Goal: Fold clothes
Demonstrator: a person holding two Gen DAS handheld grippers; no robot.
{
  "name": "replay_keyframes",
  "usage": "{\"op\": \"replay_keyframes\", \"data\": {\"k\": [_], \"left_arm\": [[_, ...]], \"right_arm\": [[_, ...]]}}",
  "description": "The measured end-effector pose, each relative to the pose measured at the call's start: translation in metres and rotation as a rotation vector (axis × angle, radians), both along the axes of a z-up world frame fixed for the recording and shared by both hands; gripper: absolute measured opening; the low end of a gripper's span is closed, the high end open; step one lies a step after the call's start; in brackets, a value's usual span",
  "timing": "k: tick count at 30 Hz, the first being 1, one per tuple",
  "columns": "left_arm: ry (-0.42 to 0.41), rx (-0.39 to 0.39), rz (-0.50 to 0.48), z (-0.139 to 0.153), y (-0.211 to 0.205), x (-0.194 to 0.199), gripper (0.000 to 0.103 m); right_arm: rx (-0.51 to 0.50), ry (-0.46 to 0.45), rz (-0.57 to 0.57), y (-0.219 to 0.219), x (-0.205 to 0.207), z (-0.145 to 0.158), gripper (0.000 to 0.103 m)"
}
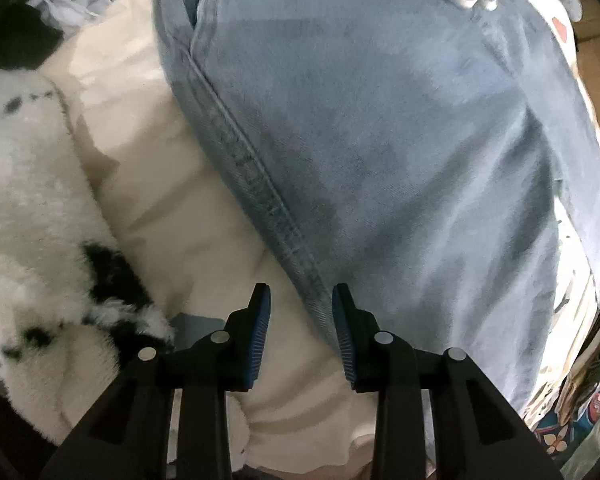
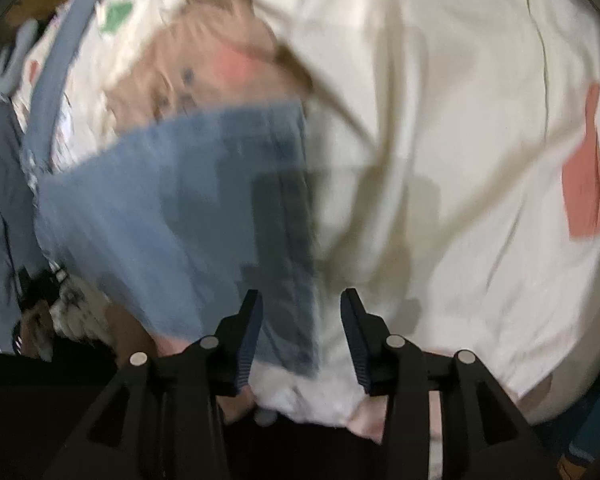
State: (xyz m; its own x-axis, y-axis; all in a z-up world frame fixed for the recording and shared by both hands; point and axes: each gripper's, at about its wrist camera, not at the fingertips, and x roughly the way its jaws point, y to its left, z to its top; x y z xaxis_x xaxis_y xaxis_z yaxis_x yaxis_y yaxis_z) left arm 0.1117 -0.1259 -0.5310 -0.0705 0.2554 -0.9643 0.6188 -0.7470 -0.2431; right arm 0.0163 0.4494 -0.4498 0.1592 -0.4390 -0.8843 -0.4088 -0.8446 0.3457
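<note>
Jeans (image 1: 380, 140) flat on cream bedding (image 1: 160, 200); fluffy spotted throw (image 1: 28, 200) alongside; both hand-held grippers released, empty.

bedding: cream quilt (image 2: 440, 120) | patches: coral, green | light: dim

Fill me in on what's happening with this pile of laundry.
A person is folding clothes with two handheld grippers. The left gripper and the right gripper both stand open above a pair of light blue denim jeans, gripping nothing. The jeans lie on a cream patterned bedspread, next to a fluffy white-and-black garment.
</note>
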Motion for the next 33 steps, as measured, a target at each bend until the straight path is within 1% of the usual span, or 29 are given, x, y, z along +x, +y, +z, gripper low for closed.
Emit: {"op": "replay_keyframes", "data": {"k": [4, 10, 18, 23, 25, 27, 28, 29, 30, 31, 32, 33], "left_arm": [[0.050, -0.003, -0.016, 0.016, 0.007, -0.010, 0.032], [0.086, 0.006, -0.032, 0.026, 0.020, -0.035, 0.032], [0.104, 0.009, -0.100, 0.030, 0.046, -0.070, 0.032], [0.114, 0.016, -0.166, 0.031, 0.070, -0.098, 0.032], [0.117, 0.013, -0.191, 0.026, 0.065, -0.139, 0.032], [0.115, 0.012, -0.224, 0.035, 0.073, -0.230, 0.032], [0.109, 0.012, -0.242, 0.034, 0.078, -0.250, 0.032], [0.101, 0.012, -0.260, 0.030, 0.083, -0.259, 0.032], [0.093, 0.003, -0.285, 0.033, 0.083, -0.259, 0.032], [0.086, -0.009, -0.313, 0.039, 0.083, -0.256, 0.032], [0.081, -0.021, -0.337, 0.041, 0.086, -0.259, 0.032], [0.079, -0.030, -0.358, 0.043, 0.089, -0.262, 0.032]], "right_arm": [[0.017, 0.079, -0.015, 0.004, -0.020, 0.007, 0.038], [0.056, 0.144, -0.012, 0.010, -0.040, 0.004, 0.038], [0.088, 0.150, 0.009, 0.010, -0.051, -0.016, 0.038], [0.094, 0.159, 0.007, 0.008, -0.057, -0.026, 0.038], [0.102, 0.169, 0.012, 0.005, -0.059, -0.027, 0.040], [0.115, 0.184, 0.024, 0.002, -0.060, -0.025, 0.042], [0.121, 0.188, 0.025, 0.000, -0.061, -0.025, 0.042], [0.127, 0.190, 0.025, 0.000, -0.061, -0.024, 0.042], [0.131, 0.193, 0.023, -0.001, -0.061, -0.024, 0.042], [0.135, 0.197, 0.021, -0.001, -0.061, -0.023, 0.038], [0.139, 0.199, 0.021, -0.001, -0.062, -0.022, 0.032], [0.147, 0.199, 0.024, -0.001, -0.062, -0.021, 0.029]]}}
